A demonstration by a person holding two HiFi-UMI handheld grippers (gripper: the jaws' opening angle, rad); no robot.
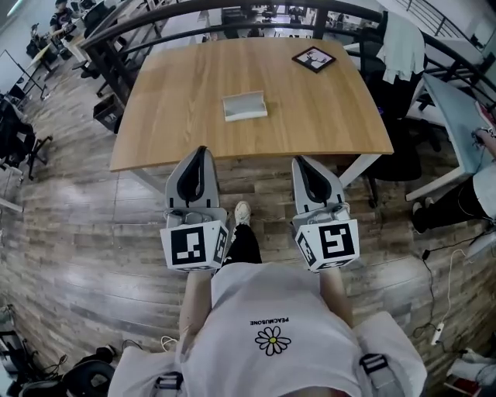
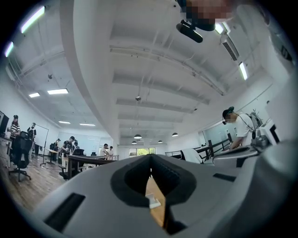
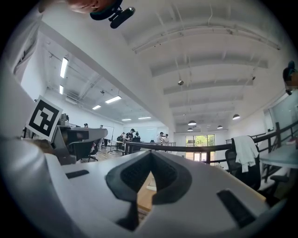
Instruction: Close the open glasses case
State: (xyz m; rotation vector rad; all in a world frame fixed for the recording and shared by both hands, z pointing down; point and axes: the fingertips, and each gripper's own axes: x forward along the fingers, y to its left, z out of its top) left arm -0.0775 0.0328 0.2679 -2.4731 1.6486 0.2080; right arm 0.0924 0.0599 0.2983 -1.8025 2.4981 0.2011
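Observation:
The glasses case (image 1: 245,106) is pale grey-white and lies open near the middle of the wooden table (image 1: 170,132). My left gripper (image 1: 200,151) and right gripper (image 1: 299,160) are held side by side, just short of the table's near edge, both pointing at it. Each has its jaws together with nothing between them. Through the gap under the shut left gripper (image 2: 150,157) the case (image 2: 154,201) appears as a small white shape on the wood. Behind the shut right gripper (image 3: 151,153), the case (image 3: 152,185) is only a pale sliver.
A black framed picture (image 1: 314,59) lies at the table's far right corner. A dark railing (image 1: 155,23) runs behind the table. An office chair with a white garment (image 1: 403,46) and another desk (image 1: 457,116) stand to the right. My shoe (image 1: 242,212) is on the plank floor.

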